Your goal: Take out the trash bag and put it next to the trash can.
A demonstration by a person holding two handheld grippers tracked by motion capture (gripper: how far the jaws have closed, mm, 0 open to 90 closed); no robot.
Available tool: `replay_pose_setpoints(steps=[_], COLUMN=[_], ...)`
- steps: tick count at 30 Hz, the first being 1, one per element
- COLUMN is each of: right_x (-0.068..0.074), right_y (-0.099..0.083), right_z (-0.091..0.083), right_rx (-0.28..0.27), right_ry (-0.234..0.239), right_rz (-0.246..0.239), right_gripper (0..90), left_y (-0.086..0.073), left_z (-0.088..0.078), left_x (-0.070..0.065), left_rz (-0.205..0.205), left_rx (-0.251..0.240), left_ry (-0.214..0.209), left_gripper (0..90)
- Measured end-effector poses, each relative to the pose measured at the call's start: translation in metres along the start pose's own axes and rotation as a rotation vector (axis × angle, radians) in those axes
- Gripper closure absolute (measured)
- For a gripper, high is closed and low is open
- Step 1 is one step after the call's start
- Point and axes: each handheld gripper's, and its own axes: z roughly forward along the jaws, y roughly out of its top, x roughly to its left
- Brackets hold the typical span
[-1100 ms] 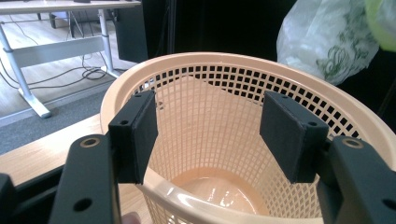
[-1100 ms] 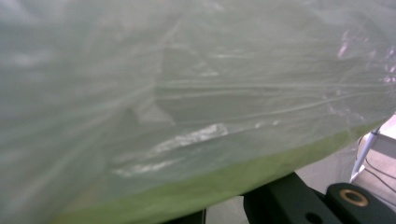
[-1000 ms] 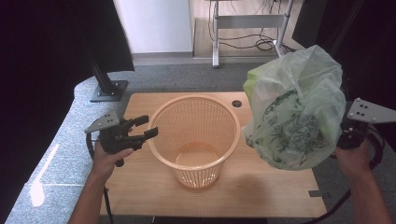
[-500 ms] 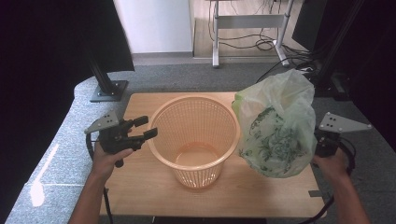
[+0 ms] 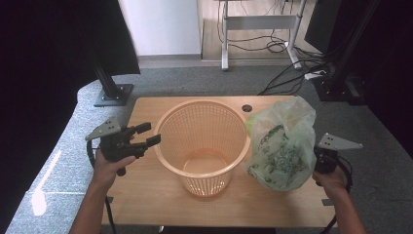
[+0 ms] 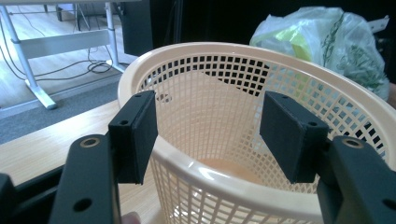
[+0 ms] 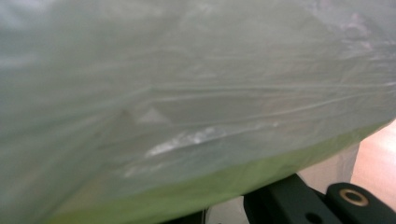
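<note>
My left fingers (image 6: 293, 140) are standing spread, with the near rim of the orange basket (image 5: 202, 146) between them, not touching it. My right fingers are pressed together, pinching the green plastic bag (image 5: 282, 146). The bag is resting on the table (image 5: 146, 195), touching the basket at its 3 o'clock side.

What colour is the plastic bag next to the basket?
The plastic bag is pale see-through green with a dark green print, clearest in the high view.
</note>
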Motion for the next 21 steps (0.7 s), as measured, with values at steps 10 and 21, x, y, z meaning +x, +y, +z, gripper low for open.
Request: replay_pose_setpoints(steps=[10, 21], right_x=[-0.005, -0.003], right_y=[-0.034, -0.046], right_z=[0.019, 0.030], right_rx=[0.045, 0.054], right_ry=[-0.009, 0.007], right_rz=[0.043, 0.058], right_gripper=[87.9, 87.3], left_y=[-0.007, -0.017], left_z=[-0.009, -0.014], left_x=[0.005, 0.007], left_rz=[-0.015, -0.030], left_rx=[-0.001, -0.002], left_ry=[0.013, 0.014], left_gripper=[36.6, 36.5])
